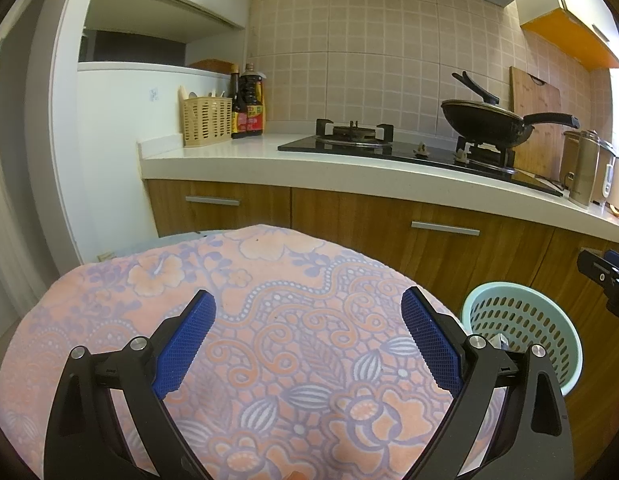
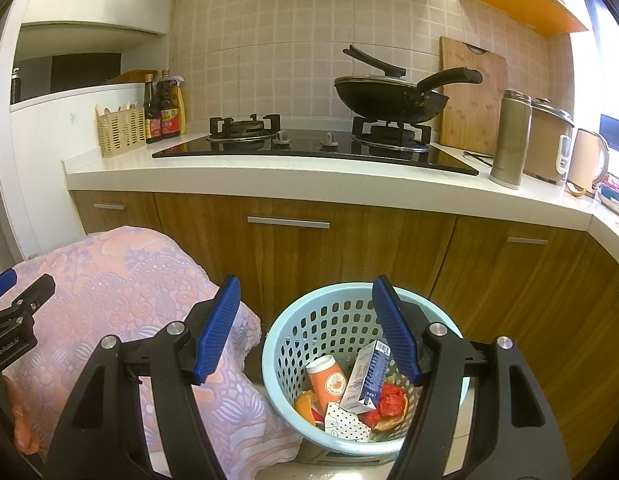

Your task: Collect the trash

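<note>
A light blue basket (image 2: 293,360) stands on the floor to the right of a table under a pink floral cloth (image 2: 121,280). In it lie a milk carton (image 2: 367,376), an orange cup (image 2: 327,378), a dotted white box (image 2: 345,422), red wrapping (image 2: 391,400) and orange peel (image 2: 303,404). My right gripper (image 2: 307,324) is open and empty above the basket. My left gripper (image 1: 307,340) is open and empty above the cloth (image 1: 269,320); the basket (image 1: 521,320) shows at its right. The right gripper (image 1: 607,284) shows at the left wrist view's right edge, the left gripper (image 2: 13,308) at the right wrist view's left edge.
Behind runs a white counter (image 2: 309,180) over wooden cabinets (image 2: 309,248). On it are a gas hob (image 2: 309,148) with a black wok (image 2: 389,98), sauce bottles (image 2: 165,108), a beige utensil basket (image 2: 119,130), a steel flask (image 2: 511,144) and a kettle (image 2: 587,164).
</note>
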`<state>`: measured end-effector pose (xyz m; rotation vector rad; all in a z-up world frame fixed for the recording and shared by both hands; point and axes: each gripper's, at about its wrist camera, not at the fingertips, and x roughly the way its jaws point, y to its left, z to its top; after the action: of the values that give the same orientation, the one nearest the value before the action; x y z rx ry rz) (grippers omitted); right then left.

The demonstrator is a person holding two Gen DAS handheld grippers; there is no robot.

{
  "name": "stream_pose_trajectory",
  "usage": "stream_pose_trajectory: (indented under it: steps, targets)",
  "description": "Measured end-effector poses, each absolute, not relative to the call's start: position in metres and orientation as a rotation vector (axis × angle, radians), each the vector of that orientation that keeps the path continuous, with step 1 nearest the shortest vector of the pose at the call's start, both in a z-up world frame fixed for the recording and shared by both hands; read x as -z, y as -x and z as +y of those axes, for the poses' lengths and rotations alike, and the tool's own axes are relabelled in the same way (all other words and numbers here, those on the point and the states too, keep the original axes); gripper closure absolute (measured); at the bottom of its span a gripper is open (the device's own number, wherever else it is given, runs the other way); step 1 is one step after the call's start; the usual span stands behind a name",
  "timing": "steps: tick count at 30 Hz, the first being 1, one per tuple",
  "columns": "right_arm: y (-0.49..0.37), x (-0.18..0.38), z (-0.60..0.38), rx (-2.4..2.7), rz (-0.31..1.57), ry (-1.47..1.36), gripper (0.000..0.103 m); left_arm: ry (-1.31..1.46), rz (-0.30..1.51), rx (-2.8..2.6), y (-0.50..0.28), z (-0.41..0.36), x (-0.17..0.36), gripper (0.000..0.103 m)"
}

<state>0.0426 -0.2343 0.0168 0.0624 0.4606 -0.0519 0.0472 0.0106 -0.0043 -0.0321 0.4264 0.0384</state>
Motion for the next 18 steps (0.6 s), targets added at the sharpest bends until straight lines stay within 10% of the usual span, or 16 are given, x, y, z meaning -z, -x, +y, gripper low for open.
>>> stream_pose_trajectory:
  steps: [18]
  targets:
    - [-0.0403,-0.0137,-0.2311,0.056,0.451,-0.047,0.038,0.023,0.424,-0.042,-0.047,0.0106,0.0036,0.012]
